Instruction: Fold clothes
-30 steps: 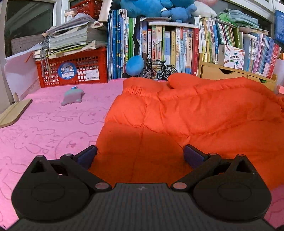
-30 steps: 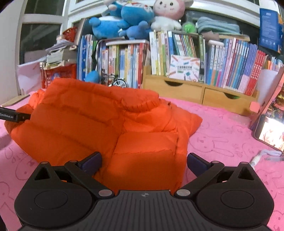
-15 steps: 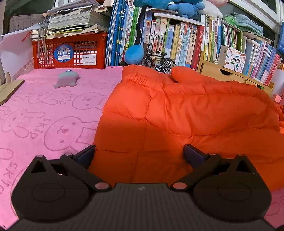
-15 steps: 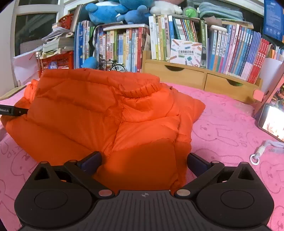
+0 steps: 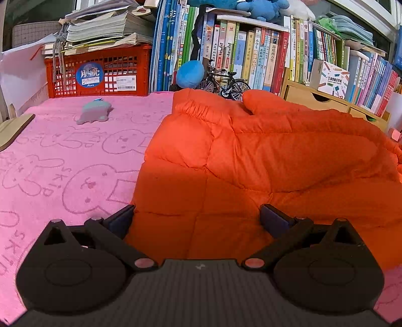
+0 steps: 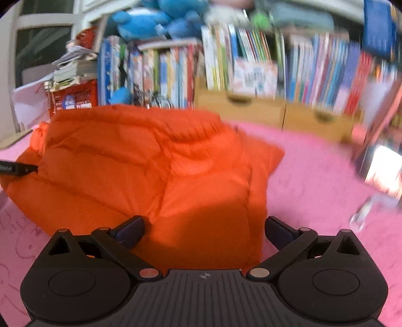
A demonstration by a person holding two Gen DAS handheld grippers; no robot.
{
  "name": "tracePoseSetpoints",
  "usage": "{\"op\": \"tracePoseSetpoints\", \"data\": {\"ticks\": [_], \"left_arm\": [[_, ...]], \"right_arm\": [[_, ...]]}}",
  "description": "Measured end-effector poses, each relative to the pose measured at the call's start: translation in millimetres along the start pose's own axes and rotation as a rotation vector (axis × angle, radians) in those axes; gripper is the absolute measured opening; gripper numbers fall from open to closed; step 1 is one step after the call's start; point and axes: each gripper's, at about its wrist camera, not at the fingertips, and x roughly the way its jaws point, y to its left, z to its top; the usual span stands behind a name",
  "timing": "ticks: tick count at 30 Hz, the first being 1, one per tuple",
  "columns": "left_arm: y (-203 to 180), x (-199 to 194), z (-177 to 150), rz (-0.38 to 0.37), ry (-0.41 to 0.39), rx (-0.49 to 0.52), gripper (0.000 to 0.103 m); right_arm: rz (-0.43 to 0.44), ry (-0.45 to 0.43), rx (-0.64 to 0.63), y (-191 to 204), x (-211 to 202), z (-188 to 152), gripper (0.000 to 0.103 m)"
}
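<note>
Left tool (image 5: 197,216): jaws wide apart, nothing gripped, over the near-left edge of the orange puffer jacket (image 5: 263,161). Right tool (image 6: 203,229): jaws also spread, empty, over the jacket's near-right end; that view is motion-blurred.

Jacket lies bunched on a pink bunny-print blanket (image 5: 62,156), covering the middle and right of the surface in the left view. In the right view the jacket (image 6: 150,171) sits left of centre, bare pink blanket (image 6: 314,181) to its right. The left tool's tip (image 6: 17,168) shows at the jacket's left edge there; contact unclear.

Surface: cannot tell if bed or desk under the blanket. Small grey-teal soft toy (image 5: 94,114) near the far-left part, well apart from the jacket. Wooden board (image 5: 13,127) at the left edge.

Room: far edge lined with a red crate (image 5: 98,73) stacked with papers, a row of upright books (image 5: 238,52), a blue ball (image 5: 189,74), a model bicycle (image 5: 224,83), wooden drawers (image 5: 316,99). Blue plush toys (image 6: 145,21) on top of the books. Lit screen (image 6: 382,166) at the right edge, blurred.
</note>
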Motion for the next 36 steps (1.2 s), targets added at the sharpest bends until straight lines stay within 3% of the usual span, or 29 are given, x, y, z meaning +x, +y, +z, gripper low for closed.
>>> {"op": "tracePoseSetpoints", "data": {"ticks": [5, 12, 17, 19, 22, 25, 27, 28, 29, 32, 36], "left_arm": [[0, 0, -1, -0.002, -0.001, -0.003, 0.103], [1, -1, 0, -0.006, -0.002, -0.008, 0.103], [12, -10, 0, -0.071, -0.002, -0.023, 0.103], [21, -18, -1, -0.112, 0.005, -0.030, 0.103], [29, -19, -2, -0.169, 0.016, -0.041, 0.103], [24, -11, -2, -0.163, 0.013, 0.008, 0.103], [20, -8, 3, -0.145, 0.037, 0.001, 0.103], [18, -8, 5, -0.138, 0.048, -0.002, 0.102], [17, -9, 6, -0.137, 0.059, -0.004, 0.097], [17, -16, 6, -0.149, 0.079, -0.003, 0.081], [16, -31, -1, -0.176, 0.104, 0.040, 0.074]], "right_arm": [[0.063, -0.041, -0.003, 5, -7, 2, 0.103], [0.169, 0.005, 0.122, -3, -2, 3, 0.103], [0.243, 0.000, 0.170, -14, -7, 1, 0.103], [0.254, 0.008, 0.160, -16, -7, 2, 0.103], [0.206, 0.032, 0.048, -4, -3, 1, 0.103], [0.154, 0.078, 0.000, 10, 10, 1, 0.103], [0.152, 0.071, 0.005, 16, 11, 3, 0.085], [0.154, 0.069, 0.009, 17, 8, 3, 0.071], [0.156, 0.067, 0.015, 17, 5, 3, 0.063], [0.163, 0.061, 0.030, 19, -5, 3, 0.044], [0.211, 0.057, 0.089, 4, -22, 3, 0.030]]}}
